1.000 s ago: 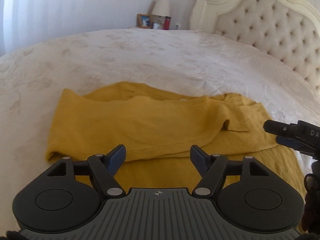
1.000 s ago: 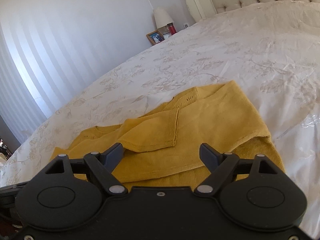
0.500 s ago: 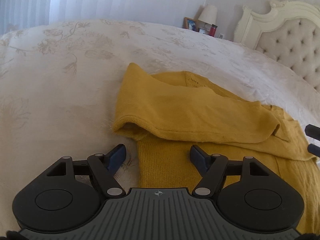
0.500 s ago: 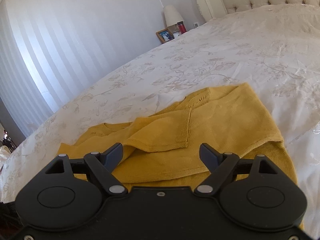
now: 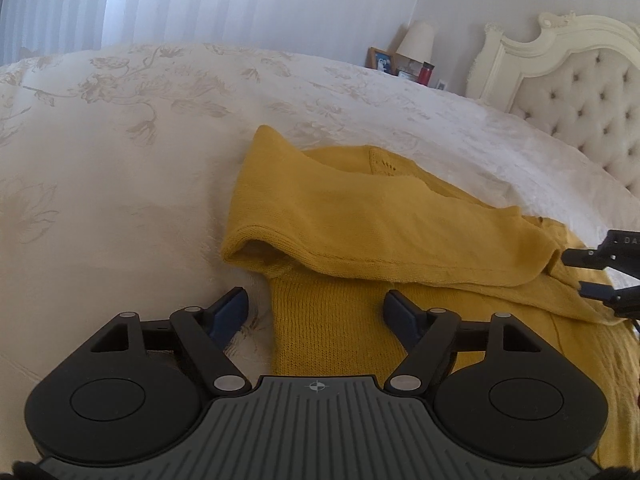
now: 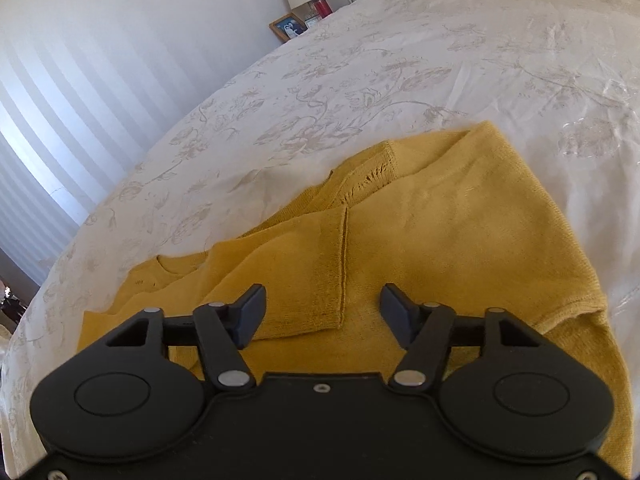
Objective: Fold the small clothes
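A mustard-yellow knitted top (image 5: 384, 224) lies on a bed (image 5: 120, 152) covered with a cream, flower-patterned spread.

At the left, the left gripper (image 5: 316, 314) hangs low over the garment's near left corner. Its jaws stand wide and have just opened a little further; the ribbed hem edge lies between them, and neither pad presses on it. One pad is over bare bedspread, the other over yellow knit. A sleeve (image 5: 400, 236) is folded across the body of the top, its open cuff facing left.

Farther right, the right gripper (image 6: 322, 314) hovers over the other side of the top. Its jaws have just been closing and now stand at a middling gap. The hemmed edge of a second folded sleeve (image 6: 296, 272) lies between them, but the pads do not clamp it.

Beyond the bed stand a lamp (image 5: 416, 42), a framed photograph (image 5: 382, 60) and a tufted cream headboard (image 5: 580, 92).
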`<state>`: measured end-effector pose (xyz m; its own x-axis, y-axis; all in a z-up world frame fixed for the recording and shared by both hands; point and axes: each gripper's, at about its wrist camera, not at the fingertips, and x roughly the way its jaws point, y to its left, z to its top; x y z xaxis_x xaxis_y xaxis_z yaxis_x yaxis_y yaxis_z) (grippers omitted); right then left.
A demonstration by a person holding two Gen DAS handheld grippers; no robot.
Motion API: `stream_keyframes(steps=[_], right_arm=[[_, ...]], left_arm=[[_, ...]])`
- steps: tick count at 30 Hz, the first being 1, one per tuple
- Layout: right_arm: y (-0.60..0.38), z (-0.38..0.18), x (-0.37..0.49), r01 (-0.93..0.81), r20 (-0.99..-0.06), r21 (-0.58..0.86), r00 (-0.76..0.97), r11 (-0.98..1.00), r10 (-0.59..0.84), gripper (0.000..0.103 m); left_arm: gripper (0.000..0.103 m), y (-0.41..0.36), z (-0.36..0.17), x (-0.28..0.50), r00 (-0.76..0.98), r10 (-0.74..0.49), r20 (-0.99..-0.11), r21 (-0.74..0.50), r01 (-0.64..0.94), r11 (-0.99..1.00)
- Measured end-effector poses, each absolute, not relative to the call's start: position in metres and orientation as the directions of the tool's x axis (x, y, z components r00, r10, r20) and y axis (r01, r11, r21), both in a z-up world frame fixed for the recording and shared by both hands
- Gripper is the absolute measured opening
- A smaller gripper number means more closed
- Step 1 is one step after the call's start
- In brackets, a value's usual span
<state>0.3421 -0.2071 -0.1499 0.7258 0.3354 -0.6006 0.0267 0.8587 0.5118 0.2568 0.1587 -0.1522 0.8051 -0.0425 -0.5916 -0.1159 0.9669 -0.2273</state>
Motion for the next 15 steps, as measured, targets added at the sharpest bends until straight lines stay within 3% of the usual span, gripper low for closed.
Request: stream_keyframes(steps=[2,4,5,10,15], right_arm=[[-0.202,-0.149,0.347,0.039,-0.625,0.493,0.710,0.869,0.323,0.040],[-0.197,-0.144,0.352,0.036,-0.648,0.471,0.692,0.882,0.318,0.031],[-0.195,-0.140,0.352,0.021,-0.648,0.467,0.688,0.884,0.326,0.020],[-0.183,-0.093,0.339,-0.113,-0.603,0.365,0.728,0.924,0.327,0.017],[-0.202,-0.052,0.327,-0.111,-0.563,0.276,0.787,0.955,0.254,0.014]], left_arm=[[0.074,0.160,-0.153,0.257,0.807,-0.046,-0.589,-0.232,-0.115,0.966],[0.074,0.160,-0.152,0.256,0.807,-0.048,-0.589,-0.234,-0.114,0.965],[0.074,0.160,-0.152,0.256,0.807,-0.049,-0.589,-0.235,-0.113,0.965],[0.074,0.160,-0.143,0.255,0.809,-0.033,-0.587,-0.225,-0.124,0.966],[0.074,0.169,-0.131,0.254,0.825,-0.004,-0.566,-0.245,-0.164,0.956]])
